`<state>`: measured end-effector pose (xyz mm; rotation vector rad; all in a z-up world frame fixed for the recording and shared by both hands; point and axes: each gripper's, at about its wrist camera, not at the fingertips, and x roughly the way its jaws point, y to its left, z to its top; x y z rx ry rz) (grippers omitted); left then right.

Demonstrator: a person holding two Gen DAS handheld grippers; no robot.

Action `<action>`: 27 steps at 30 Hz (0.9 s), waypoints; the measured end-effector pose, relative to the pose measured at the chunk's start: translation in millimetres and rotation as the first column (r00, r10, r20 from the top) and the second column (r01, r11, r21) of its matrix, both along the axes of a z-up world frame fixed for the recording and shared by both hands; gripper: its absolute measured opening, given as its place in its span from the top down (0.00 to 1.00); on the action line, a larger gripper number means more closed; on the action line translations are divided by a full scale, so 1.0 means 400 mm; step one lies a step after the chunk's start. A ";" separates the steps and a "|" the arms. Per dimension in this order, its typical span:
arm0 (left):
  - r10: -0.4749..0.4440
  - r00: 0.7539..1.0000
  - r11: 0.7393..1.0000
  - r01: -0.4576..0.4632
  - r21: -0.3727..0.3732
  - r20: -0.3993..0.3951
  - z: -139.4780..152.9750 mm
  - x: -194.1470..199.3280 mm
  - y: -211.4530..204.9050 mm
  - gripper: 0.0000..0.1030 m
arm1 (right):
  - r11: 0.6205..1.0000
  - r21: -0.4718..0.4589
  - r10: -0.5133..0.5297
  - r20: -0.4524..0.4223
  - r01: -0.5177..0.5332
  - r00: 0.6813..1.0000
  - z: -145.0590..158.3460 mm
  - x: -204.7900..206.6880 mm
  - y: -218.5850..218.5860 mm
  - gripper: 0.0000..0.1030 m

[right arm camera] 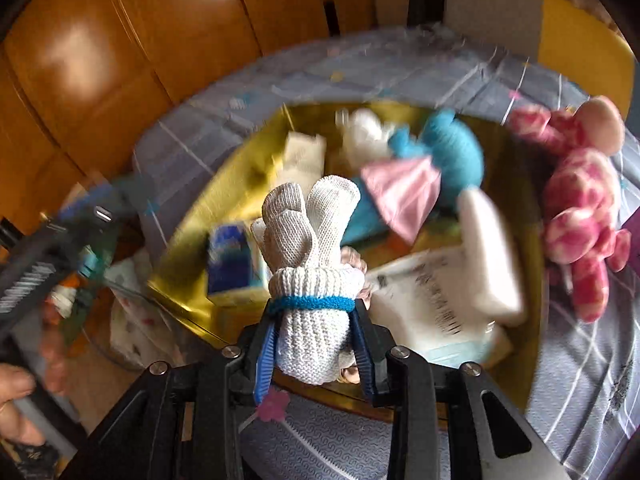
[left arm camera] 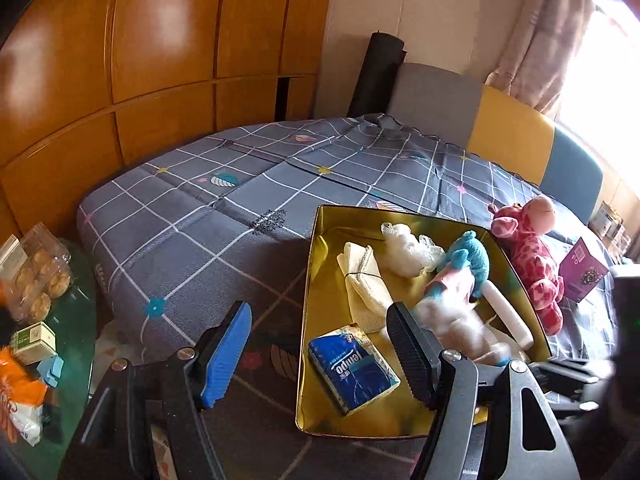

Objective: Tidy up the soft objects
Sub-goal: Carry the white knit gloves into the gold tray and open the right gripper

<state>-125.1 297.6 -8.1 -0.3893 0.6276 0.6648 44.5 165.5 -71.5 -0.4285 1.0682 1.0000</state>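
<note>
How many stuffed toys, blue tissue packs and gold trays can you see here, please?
Stuffed toys: 2, the pink giraffe beside the gold tray and the blue toy inside it.
Blue tissue packs: 1, the tissue pack in the tray.
Gold trays: 1.
Total: 4.

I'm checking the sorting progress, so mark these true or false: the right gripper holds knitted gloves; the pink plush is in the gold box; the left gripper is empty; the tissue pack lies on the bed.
1. The right gripper holds rolled knitted gloves. True.
2. The pink plush is in the gold box. False: it lies on the bed beside it.
3. The left gripper is empty. True.
4. The tissue pack lies on the bed. False: it is in the box.
</note>
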 end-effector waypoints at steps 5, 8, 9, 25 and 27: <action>-0.009 1.000 1.000 0.009 0.011 -0.008 -0.005 0.006 -0.010 0.31 | 1.000 -0.016 0.011 -0.014 -0.011 1.000 -0.033 -0.015 0.002 0.64; -0.017 1.000 1.000 0.017 0.012 -0.012 -0.007 0.010 -0.018 0.31 | 1.000 -0.006 0.014 -0.016 -0.014 1.000 -0.029 -0.019 -0.004 0.62; -0.020 1.000 1.000 0.021 0.012 -0.012 -0.007 0.012 -0.020 0.31 | 1.000 -0.001 0.014 -0.022 -0.014 1.000 -0.030 -0.015 -0.012 0.60; -0.046 0.999 0.998 0.047 0.036 -0.012 0.004 0.020 -0.048 0.31 | 0.999 0.042 -0.027 -0.037 0.029 0.999 0.010 -0.013 -0.060 0.57; -0.049 0.999 0.998 0.050 0.036 -0.012 0.005 0.021 -0.051 0.31 | 0.998 0.052 -0.028 -0.030 0.029 0.999 0.017 -0.018 -0.066 0.57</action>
